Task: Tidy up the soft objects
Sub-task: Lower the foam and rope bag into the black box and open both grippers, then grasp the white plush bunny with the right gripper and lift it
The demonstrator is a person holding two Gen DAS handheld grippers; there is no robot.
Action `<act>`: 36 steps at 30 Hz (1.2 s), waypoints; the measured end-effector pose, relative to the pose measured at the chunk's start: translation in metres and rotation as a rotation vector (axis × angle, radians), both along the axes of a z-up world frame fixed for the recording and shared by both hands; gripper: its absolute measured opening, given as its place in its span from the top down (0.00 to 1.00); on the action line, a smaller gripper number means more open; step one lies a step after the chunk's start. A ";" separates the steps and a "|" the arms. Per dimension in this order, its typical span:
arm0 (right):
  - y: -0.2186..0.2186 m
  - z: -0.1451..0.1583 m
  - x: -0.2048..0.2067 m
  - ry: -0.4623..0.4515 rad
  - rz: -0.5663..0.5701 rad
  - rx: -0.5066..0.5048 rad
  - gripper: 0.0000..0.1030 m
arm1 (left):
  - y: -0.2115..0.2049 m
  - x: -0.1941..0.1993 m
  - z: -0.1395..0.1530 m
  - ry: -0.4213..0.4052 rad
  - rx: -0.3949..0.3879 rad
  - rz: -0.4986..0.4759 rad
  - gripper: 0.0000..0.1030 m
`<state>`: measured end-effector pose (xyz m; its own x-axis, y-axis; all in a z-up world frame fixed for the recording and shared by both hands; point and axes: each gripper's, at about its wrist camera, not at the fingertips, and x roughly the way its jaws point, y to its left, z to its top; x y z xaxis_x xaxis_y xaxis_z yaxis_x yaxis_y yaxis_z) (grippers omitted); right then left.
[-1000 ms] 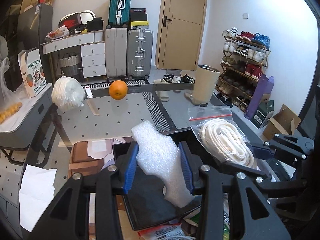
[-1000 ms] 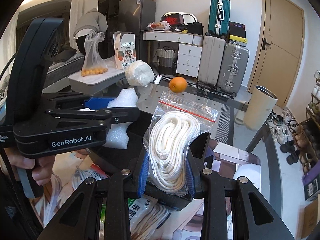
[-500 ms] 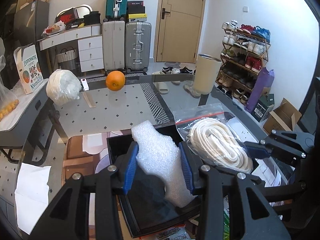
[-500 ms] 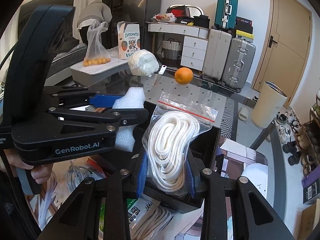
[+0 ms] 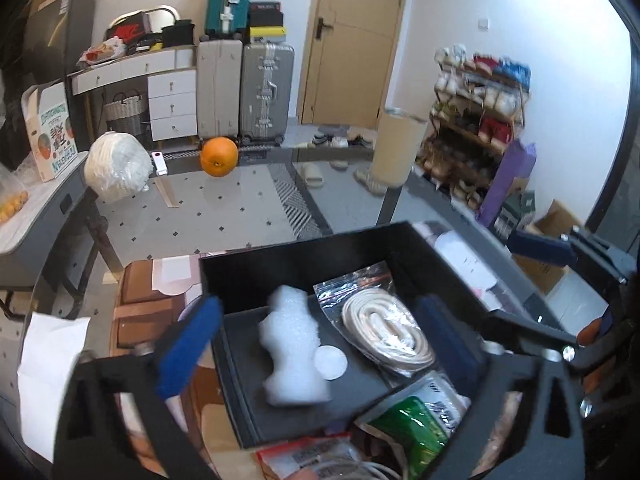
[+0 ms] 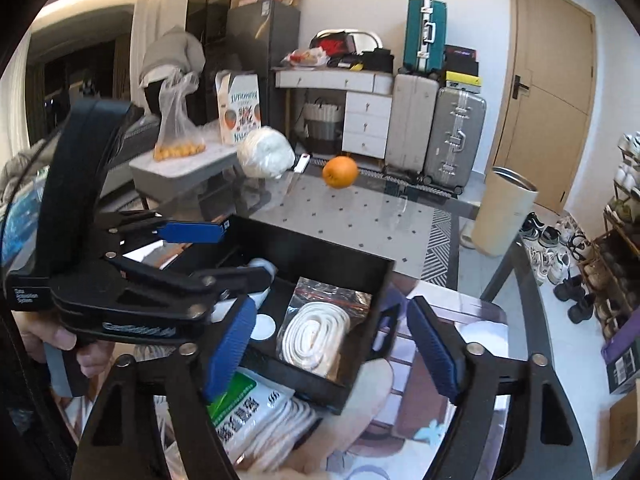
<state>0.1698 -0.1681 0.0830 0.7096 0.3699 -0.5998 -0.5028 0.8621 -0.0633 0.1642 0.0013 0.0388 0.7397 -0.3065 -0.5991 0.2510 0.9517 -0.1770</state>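
Note:
A black open box [image 5: 300,258] stands on the glass table; it also shows in the right wrist view [image 6: 320,248]. Inside lie a white foam piece [image 5: 294,354] and a zip bag of white rope [image 5: 386,330], the bag also in the right wrist view [image 6: 316,330]. My left gripper [image 5: 318,350] is open above the box, fingers wide on either side of both items. My right gripper [image 6: 330,344] is open above the rope bag. The left gripper's body [image 6: 120,292] hides most of the foam in the right wrist view.
An orange [image 5: 219,157] and a wrapped white bundle [image 5: 117,172] sit at the table's far side. Packets with green print [image 5: 412,432] lie in front of the box. A beige cylinder bin [image 6: 504,210] stands on the floor beyond the table.
Both grippers opened and let go: the foam piece and the rope bag dropped into the black box. Both grippers now stand higher above the box.

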 end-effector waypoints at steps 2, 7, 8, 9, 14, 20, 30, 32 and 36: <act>-0.008 0.005 -0.006 -0.007 -0.007 0.019 0.15 | 0.003 -0.005 0.002 0.003 -0.010 0.013 0.00; -0.030 0.019 -0.019 0.000 -0.025 0.106 0.00 | 0.003 -0.032 0.008 -0.045 0.070 0.058 0.00; -0.033 0.020 -0.021 0.002 -0.032 0.107 0.00 | 0.004 -0.036 0.008 -0.042 0.072 0.060 0.00; -0.037 0.021 -0.024 0.001 -0.037 0.111 0.00 | 0.006 -0.038 0.008 -0.035 0.071 0.061 0.00; -0.043 0.023 -0.039 -0.006 -0.044 0.094 0.00 | 0.015 -0.049 0.013 -0.046 0.065 0.080 0.00; -0.051 0.014 -0.061 0.032 -0.059 0.121 0.00 | 0.027 -0.062 0.008 -0.025 0.023 0.127 0.00; -0.043 -0.005 -0.095 0.066 -0.008 0.101 0.00 | 0.026 -0.090 -0.008 -0.021 0.061 0.128 0.00; -0.046 -0.014 -0.100 0.095 -0.020 0.101 0.00 | 0.029 -0.094 -0.012 -0.016 0.048 0.138 0.00; -0.044 -0.028 -0.104 0.130 -0.023 0.090 0.00 | 0.031 -0.100 -0.015 -0.028 0.021 0.153 0.00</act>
<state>0.0655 -0.2116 0.0554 0.6373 0.4107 -0.6521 -0.4816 0.8728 0.0791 0.0637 0.0326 0.0235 0.7931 -0.1764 -0.5830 0.1071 0.9826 -0.1516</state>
